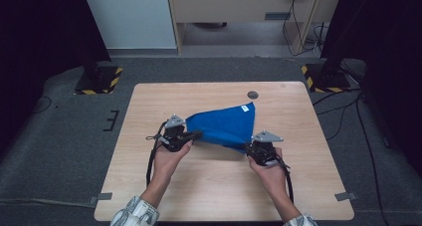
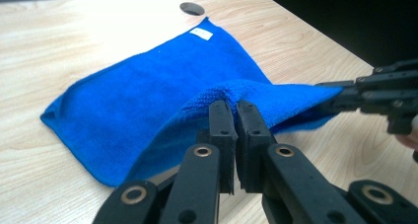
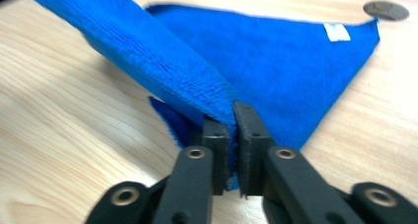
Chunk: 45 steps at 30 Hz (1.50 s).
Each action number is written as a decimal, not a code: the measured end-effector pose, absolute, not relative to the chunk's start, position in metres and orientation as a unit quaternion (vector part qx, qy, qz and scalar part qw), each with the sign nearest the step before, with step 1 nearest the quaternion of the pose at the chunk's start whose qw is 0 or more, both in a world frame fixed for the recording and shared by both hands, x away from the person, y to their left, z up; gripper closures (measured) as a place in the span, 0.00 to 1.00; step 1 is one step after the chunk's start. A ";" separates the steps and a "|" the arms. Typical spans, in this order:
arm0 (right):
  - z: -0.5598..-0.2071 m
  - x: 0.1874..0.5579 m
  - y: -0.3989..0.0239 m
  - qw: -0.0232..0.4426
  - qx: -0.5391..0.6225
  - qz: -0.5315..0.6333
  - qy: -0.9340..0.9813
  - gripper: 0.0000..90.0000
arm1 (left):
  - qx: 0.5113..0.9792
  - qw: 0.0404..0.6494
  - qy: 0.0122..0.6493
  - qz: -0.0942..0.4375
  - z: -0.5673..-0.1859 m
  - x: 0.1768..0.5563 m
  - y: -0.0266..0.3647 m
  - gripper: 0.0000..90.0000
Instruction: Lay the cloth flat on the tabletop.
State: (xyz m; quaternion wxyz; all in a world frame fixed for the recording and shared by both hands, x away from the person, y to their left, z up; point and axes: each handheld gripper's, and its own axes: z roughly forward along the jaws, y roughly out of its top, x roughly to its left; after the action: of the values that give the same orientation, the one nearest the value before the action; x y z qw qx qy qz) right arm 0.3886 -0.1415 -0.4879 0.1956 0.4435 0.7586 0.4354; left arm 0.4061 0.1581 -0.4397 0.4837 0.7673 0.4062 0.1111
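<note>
A blue cloth lies at the middle of the wooden table, its near edge lifted off the wood and stretched between my two tongs. The far corner, the one with the small white label, rests flat just short of the dark round hole in the tabletop.

My left gripper is clamped on the near-left corner; its own view shows both jaws pressed together with a ridge of blue pile pinched between them. My right gripper is clamped on the near-right corner, the cloth's edge running into its closed jaws.

The held edge runs left to right across the table. The rest of the cloth lies away from both tongs, toward the far side. I judge that the fold now turns on this: the free corner sits straight ahead of the taut edge, nearer my right hand than my left hand.
</note>
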 end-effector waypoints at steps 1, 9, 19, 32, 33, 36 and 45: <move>-0.484 0.388 -0.143 0.194 0.439 0.442 0.758 0.96 | 0.768 0.485 0.403 0.112 -0.437 0.404 0.158 0.96; -0.452 0.383 -0.162 0.194 0.417 0.463 0.758 0.95 | 0.780 0.479 0.385 0.117 -0.424 0.403 0.148 0.96; -0.490 0.471 -0.138 0.153 0.427 0.424 0.784 0.94 | 0.791 0.401 0.449 0.111 -0.459 0.473 0.156 0.95; -0.510 0.511 -0.102 0.120 0.452 0.410 0.783 0.50 | 0.795 0.355 0.484 0.094 -0.501 0.493 0.171 0.95; -0.507 0.506 -0.102 0.126 0.449 0.415 0.781 0.43 | 0.793 0.356 0.485 0.094 -0.502 0.493 0.172 0.95; -0.496 0.492 -0.103 0.146 0.436 0.425 0.779 0.31 | 0.792 0.358 0.485 0.095 -0.503 0.493 0.172 0.94; -0.489 0.441 -0.112 0.162 0.421 0.439 0.777 0.29 | 0.795 0.365 0.475 0.098 -0.496 0.487 0.164 0.95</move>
State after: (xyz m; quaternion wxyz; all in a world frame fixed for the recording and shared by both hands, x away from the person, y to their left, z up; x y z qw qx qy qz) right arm 0.4412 -0.1122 -0.4889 0.1615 0.4211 0.7771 0.4390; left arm 0.4873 0.1640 -0.4964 0.3652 0.7949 0.4746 0.0980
